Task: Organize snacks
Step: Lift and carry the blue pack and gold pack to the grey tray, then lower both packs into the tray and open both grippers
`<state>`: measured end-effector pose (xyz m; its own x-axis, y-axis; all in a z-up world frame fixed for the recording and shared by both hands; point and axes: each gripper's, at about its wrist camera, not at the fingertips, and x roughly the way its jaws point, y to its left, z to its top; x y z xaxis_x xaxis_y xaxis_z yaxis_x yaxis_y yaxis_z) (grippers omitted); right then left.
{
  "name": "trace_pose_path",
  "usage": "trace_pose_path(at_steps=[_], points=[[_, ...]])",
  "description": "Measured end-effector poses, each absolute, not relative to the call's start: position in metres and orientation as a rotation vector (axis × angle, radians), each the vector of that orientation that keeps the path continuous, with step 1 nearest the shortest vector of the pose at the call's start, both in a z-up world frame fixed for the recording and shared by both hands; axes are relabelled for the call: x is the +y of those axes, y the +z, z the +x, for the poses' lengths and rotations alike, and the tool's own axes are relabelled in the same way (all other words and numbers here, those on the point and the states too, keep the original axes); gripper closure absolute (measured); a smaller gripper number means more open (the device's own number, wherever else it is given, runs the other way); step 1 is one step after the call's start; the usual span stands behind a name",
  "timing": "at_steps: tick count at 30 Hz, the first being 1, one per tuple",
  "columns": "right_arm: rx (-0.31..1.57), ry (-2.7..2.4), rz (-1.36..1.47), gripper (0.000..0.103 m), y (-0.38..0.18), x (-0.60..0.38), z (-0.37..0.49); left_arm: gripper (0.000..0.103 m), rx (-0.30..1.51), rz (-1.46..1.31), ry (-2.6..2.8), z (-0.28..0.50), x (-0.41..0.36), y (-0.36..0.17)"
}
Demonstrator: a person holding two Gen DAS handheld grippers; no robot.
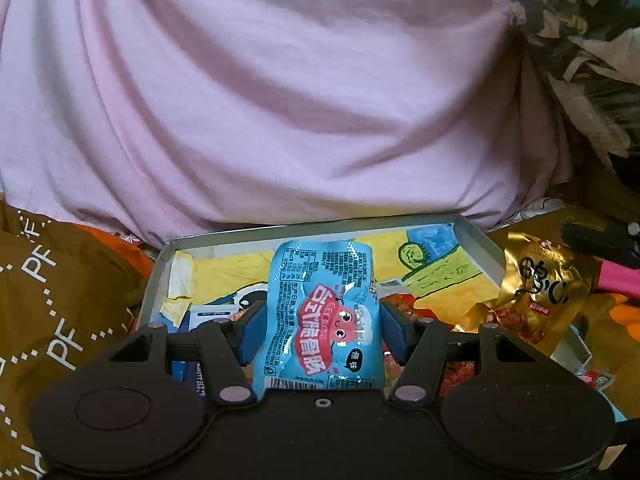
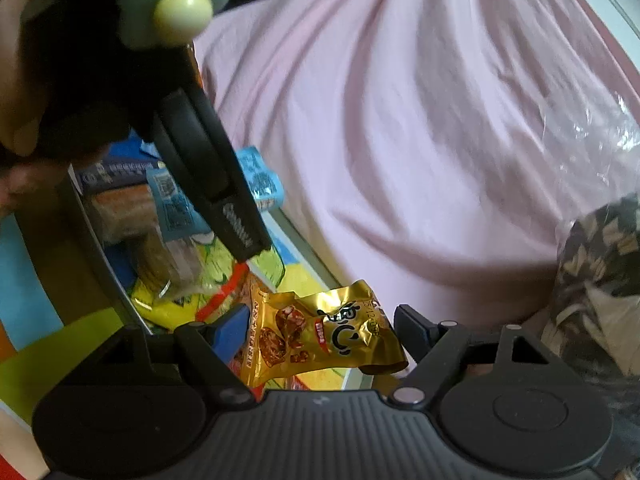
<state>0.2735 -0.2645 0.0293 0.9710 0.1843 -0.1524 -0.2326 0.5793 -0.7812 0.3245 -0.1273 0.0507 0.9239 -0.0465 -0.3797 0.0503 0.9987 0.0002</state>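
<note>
A pink cloth [image 1: 280,80] fills the background, lying in big folds behind a shallow grey tray [image 1: 476,240] with a cartoon-printed bottom. The tray sits on a brown fabric printed with letters [image 1: 52,300] at its left edge.

The left gripper [image 1: 320,330] is closed on a blue snack packet [image 1: 324,312], its blue pads pressing both sides, and holds the packet upright over the near part of the tray. The right gripper [image 2: 320,334] carries a gold snack packet [image 2: 320,336]; the packet lies between the pads and seems pinched at its left end, while its right end bends free near the other pad. This packet hangs over the tray's right edge.

I judge the step in hand as carrying two snacks to their places in the tray. The next move calls for lowering each packet onto a free part of the bottom and then opening the jaws.

In the way: wrapped biscuits [image 2: 160,256] and a blue box [image 2: 116,176] already fill the left side, and red wrappers [image 1: 404,304] lie near the middle. The two grippers are close together, so they could bump. A patterned bag [image 1: 580,20] lies beyond the far right corner
</note>
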Motion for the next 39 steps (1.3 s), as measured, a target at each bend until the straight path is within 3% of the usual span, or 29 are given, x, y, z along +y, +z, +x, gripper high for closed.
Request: trace_pose_path(at_steps=[10, 17, 23, 30, 39], points=[[0.133, 0.255, -0.98, 0.017, 0.014, -0.259, 0.284, 0.04, 0.47, -0.017, -0.037, 0.337, -0.126, 0.036], [0.158, 0.24, -0.96, 0.008, 0.018, -0.257, 0.29, 0.039, 0.46, -0.02, -0.017, 0.335, -0.125, 0.039], [0.141, 0.222, -0.939, 0.004, 0.026, -0.258, 0.288, 0.028, 0.456, -0.064, 0.0, 0.333, -0.121, 0.048], [0.087, 0.181, -0.87, 0.001, 0.046, -0.269, 0.279, 0.008, 0.413, -0.127, 0.054, 0.321, -0.113, 0.064], [0.039, 0.152, -0.712, 0.0, 0.083, -0.28, 0.261, 0.001, 0.345, -0.128, 0.082, 0.296, -0.101, 0.094]])
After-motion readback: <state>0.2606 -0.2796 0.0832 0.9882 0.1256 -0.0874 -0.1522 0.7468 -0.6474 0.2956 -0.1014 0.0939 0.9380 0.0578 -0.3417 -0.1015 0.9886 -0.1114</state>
